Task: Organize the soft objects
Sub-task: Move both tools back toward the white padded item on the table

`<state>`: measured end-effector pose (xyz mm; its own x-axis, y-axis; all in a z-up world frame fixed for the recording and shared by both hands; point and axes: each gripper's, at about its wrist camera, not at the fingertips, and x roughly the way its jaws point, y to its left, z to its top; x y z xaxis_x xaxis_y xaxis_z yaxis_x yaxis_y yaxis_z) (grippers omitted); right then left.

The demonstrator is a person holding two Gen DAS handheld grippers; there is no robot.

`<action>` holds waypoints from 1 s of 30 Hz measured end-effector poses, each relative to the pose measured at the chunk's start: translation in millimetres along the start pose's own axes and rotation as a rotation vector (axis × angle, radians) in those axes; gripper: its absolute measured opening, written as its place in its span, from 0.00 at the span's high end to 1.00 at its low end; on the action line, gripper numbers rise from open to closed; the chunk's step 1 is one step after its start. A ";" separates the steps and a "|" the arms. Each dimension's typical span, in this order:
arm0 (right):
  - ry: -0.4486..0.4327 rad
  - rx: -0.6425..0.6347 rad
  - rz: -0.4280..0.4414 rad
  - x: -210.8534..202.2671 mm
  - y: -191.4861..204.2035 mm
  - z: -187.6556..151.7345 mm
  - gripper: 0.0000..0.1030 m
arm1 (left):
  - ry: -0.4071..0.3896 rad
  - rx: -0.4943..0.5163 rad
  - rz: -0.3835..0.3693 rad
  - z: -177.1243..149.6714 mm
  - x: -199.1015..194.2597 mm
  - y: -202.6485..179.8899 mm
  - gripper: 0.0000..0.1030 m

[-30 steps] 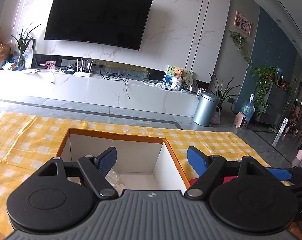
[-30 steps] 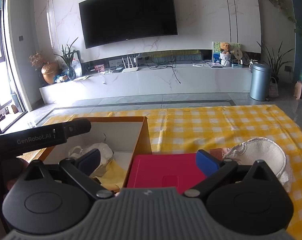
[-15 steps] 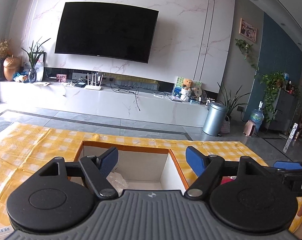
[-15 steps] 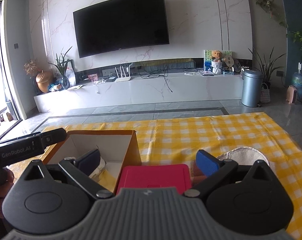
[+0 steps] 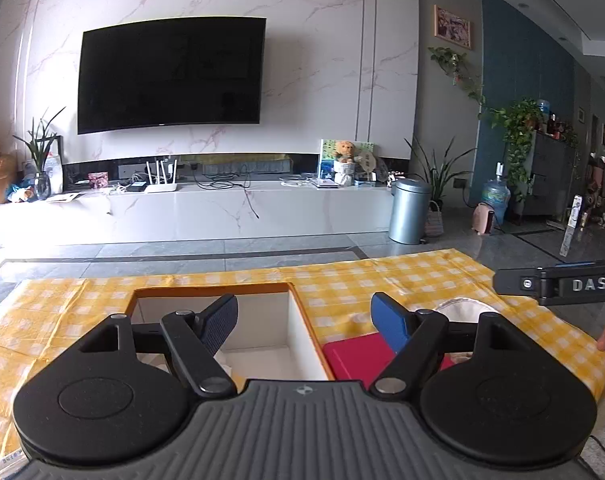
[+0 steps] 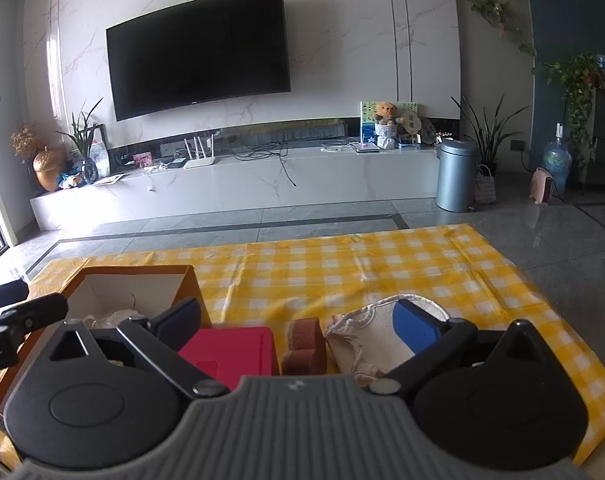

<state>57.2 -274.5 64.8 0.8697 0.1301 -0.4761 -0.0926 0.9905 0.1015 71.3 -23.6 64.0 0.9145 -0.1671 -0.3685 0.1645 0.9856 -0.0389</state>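
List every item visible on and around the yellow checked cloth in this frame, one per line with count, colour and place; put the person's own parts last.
checked cloth: 1, yellow and white, spread over the work surface.
open box: 1, orange outside, white inside, left part of the cloth, pale soft things in it.
red flat case: 1, red, right beside the box.
sponge block: 1, brown, between the case and the fabric piece.
fabric piece: 1, cream, right of the block.
television: 1, black, on the marble wall.
bin: 1, grey-blue, on the floor.
teddy bear: 1, brown, on the ledge.
left gripper: 1, black, blue fingers apart, nothing between.
right gripper: 1, same, apart and empty.
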 end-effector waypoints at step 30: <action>0.310 0.085 -0.250 112.7 -117.4 -42.6 0.03 | 0.269 0.233 -0.087 11.9 70.5 -132.9 0.13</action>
<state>145.3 -374.3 -38.0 0.6720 -0.0947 -0.7345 0.1551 0.9878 0.0145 118.3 -166.7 54.2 0.7683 -0.2066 -0.6058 0.3453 0.9307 0.1204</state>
